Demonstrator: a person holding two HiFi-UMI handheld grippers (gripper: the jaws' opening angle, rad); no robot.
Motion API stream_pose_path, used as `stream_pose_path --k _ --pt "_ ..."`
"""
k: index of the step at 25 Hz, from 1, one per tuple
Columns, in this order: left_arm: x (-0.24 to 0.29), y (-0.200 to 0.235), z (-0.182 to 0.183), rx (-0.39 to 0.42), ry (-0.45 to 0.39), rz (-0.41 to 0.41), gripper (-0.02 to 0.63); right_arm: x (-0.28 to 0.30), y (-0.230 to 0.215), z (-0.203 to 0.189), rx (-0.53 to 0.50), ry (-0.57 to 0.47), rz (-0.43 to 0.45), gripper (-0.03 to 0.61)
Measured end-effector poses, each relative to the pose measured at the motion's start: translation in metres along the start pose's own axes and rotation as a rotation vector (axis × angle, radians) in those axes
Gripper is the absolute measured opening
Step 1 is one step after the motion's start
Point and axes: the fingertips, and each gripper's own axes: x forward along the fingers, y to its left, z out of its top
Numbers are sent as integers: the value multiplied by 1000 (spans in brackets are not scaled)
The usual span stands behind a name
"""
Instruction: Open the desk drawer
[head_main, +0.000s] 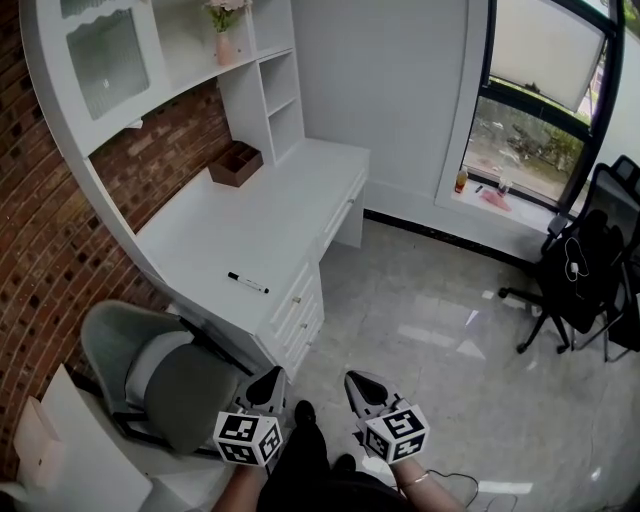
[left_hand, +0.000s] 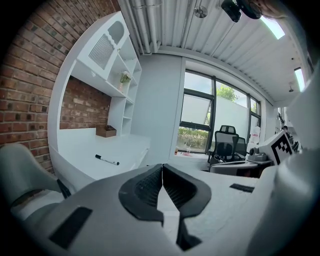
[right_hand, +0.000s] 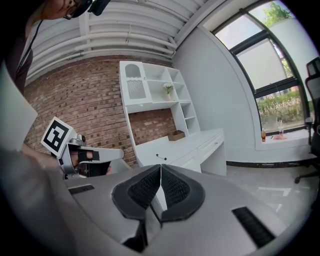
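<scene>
White drawer (head_main: 298, 305) ahead of left gripper (head_main: 274, 378)

On the bench (head_main: 230, 225) a marker (head_main: 247, 283) lies near, a box (head_main: 236, 163) far; drawers (head_main: 300, 312) sit under its right edge, and a chair (head_main: 165, 380) stands nearer.

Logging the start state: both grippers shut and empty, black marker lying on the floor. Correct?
One slip: the marker lies on top of the desk, not on the floor, as the head view shows. The rest stands.
</scene>
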Motion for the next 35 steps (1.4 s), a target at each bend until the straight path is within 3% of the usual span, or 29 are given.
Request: stream_pose_path --k 12,27,30,35 --pt "85 81 18 -23 27 -32 12 121 -29 21 -23 58 -5 6" --pt "166 171 32 -56 75 -106 12 253 -44 16 -40 179 -19 8" --pt "174 181 32 -68 77 -109 12 267 -43 7 -47 222 -5 67" --pt "181 187 26 -73 89 -115 12 285 -53 -8 -53 284 -6 98"
